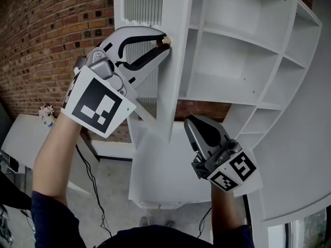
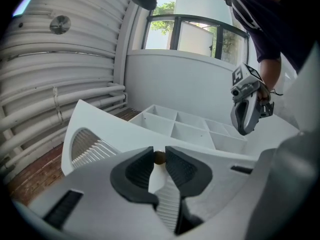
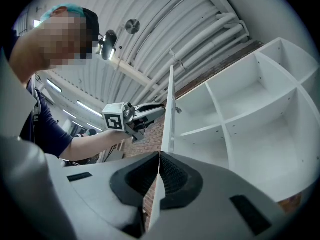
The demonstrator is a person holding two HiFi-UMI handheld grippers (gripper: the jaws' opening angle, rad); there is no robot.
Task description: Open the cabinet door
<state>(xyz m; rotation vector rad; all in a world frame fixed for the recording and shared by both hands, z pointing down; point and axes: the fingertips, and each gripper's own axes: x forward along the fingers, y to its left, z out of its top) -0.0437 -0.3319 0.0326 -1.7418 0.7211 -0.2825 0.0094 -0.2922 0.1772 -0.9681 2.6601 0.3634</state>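
Observation:
The white cabinet door (image 1: 173, 87) stands swung out, edge-on to me, beside the open white shelves (image 1: 232, 35). Its small wooden knob (image 1: 166, 40) sits near the door's upper edge, and my left gripper (image 1: 161, 41) is shut on it. In the left gripper view the knob (image 2: 159, 157) is pinched between the dark pads, with the door (image 2: 115, 129) and shelves (image 2: 190, 129) beyond. My right gripper (image 1: 190, 120) hangs shut and empty just right of the door's lower edge. The right gripper view shows its pads (image 3: 172, 176) pressed together before the door edge (image 3: 170, 114).
A red brick wall (image 1: 51, 35) runs along the left. A slatted white panel (image 1: 144, 4) is above the door. Black cables (image 1: 95, 190) trail over the floor below. A low white table (image 1: 20, 138) with a small bunch of flowers (image 1: 46, 112) stands at far left.

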